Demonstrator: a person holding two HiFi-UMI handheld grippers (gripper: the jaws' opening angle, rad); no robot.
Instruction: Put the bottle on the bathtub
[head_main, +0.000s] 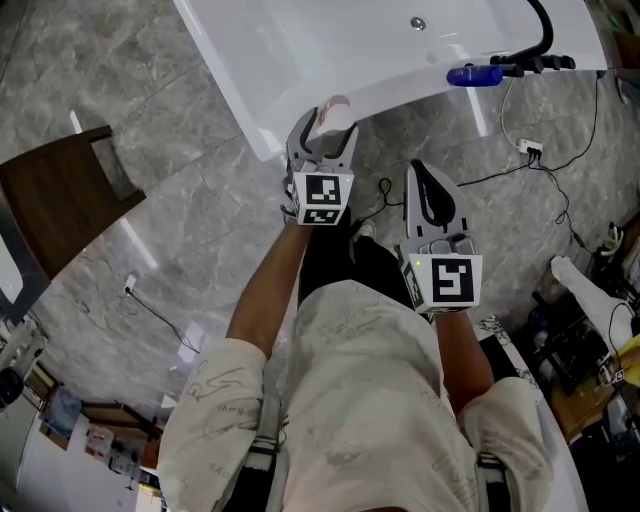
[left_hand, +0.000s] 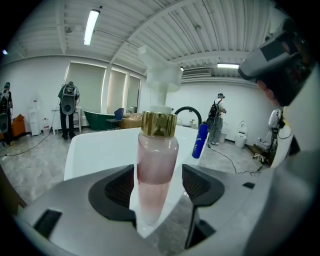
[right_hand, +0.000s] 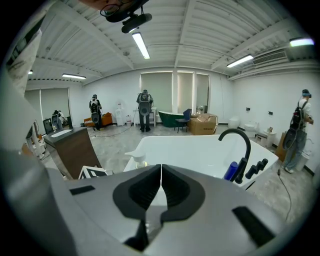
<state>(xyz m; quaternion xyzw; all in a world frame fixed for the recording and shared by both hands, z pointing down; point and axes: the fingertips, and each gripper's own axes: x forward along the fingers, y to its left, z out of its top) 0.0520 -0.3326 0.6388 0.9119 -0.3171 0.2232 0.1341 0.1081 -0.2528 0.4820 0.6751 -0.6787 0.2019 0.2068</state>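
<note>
The bathtub (head_main: 300, 50) lies ahead of you. The bottle (head_main: 335, 112) stands on its near rim, at the corner closest to you, between the parted jaws of your left gripper (head_main: 322, 150). Your right gripper (head_main: 428, 180) hangs to the right of the left one and nearer to you, over the floor, short of the tub. A second bottle (head_main: 475, 75) sits further right along the rim, beside the tap (head_main: 540, 40). A table (head_main: 60, 200) stands on the floor to your left, well apart from the tub.

Grey marbled floor (head_main: 200, 250) runs to white walls (right_hand: 260, 100) and blind-covered windows (right_hand: 175, 92), strip lights (right_hand: 141, 45) glow along a ribbed ceiling (right_hand: 200, 35), and a dark wooden cabinet (head_main: 60, 200) stands nearby.
</note>
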